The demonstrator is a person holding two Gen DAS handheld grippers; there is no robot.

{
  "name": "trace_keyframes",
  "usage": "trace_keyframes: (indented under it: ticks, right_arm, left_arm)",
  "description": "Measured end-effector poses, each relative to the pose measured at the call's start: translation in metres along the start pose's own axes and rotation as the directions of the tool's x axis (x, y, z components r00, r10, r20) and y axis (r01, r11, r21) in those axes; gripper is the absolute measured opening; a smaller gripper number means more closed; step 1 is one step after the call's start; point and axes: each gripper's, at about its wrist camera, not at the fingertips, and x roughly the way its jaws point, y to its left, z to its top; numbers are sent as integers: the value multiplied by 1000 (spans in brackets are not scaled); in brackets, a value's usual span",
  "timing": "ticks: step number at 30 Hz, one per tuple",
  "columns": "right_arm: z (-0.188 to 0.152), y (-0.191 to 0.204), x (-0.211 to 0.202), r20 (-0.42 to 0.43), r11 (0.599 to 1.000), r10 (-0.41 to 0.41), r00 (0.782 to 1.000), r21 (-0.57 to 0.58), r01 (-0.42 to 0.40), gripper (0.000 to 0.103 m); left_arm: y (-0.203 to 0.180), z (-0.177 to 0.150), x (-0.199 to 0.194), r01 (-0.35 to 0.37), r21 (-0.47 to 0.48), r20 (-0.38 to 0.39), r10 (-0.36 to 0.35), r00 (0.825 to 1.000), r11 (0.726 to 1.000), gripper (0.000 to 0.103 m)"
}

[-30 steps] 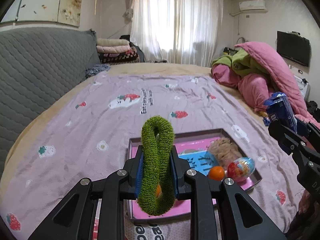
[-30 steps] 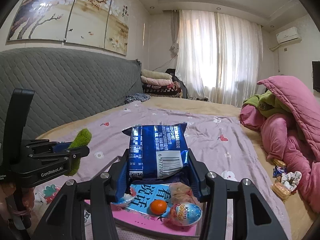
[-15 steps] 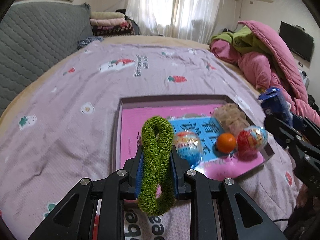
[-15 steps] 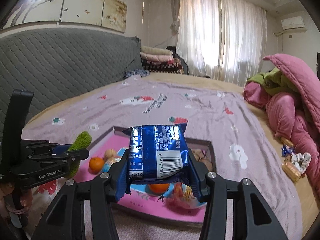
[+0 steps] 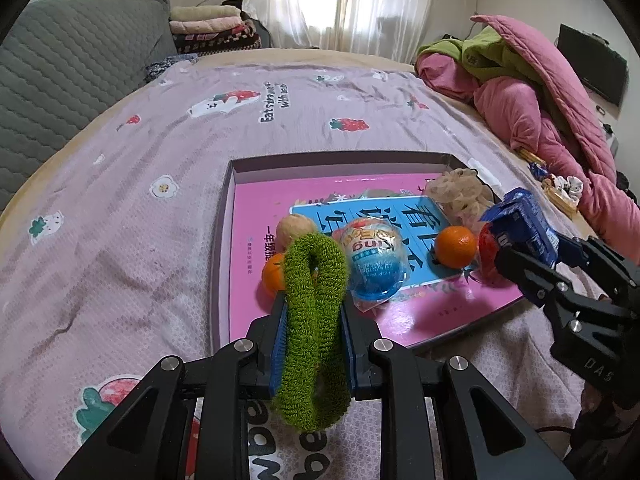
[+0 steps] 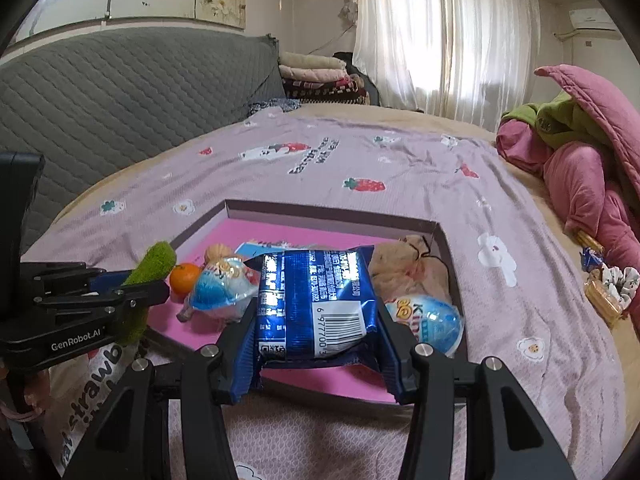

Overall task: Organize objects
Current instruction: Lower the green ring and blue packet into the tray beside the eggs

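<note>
Right wrist view. My right gripper (image 6: pixel 316 320) clamps a glossy blue foil snack packet (image 6: pixel 316 304) above the shallow pink-floored cardboard tray (image 6: pixel 332 216). In the tray lie two blue-and-white wrapped toy eggs (image 6: pixel 434 322), a small orange mandarin (image 6: pixel 183 278) and a beige mesh pouch (image 6: pixel 408 272). At left, my left gripper (image 6: pixel 132 284) pinches a fuzzy green loop (image 6: pixel 154 264).

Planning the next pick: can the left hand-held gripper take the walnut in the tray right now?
Probably not: the left hand-held gripper is shut on the green scrunchie, which also stands before the walnut.
</note>
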Motion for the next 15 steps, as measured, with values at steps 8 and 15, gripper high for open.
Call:
trace_keyframes:
  ticks: [8, 15]
  right_arm:
    - [-5, 3, 12, -38, 1000, 9, 999, -1, -9, 51]
    - [-7, 3, 24, -68, 1000, 20, 997, 6, -20, 51]
  left_arm:
    - [0, 1, 11, 7, -12, -8, -7, 1000, 1000, 24]
    - [-1, 2, 20, 10, -14, -6, -10, 1000, 1000, 24]
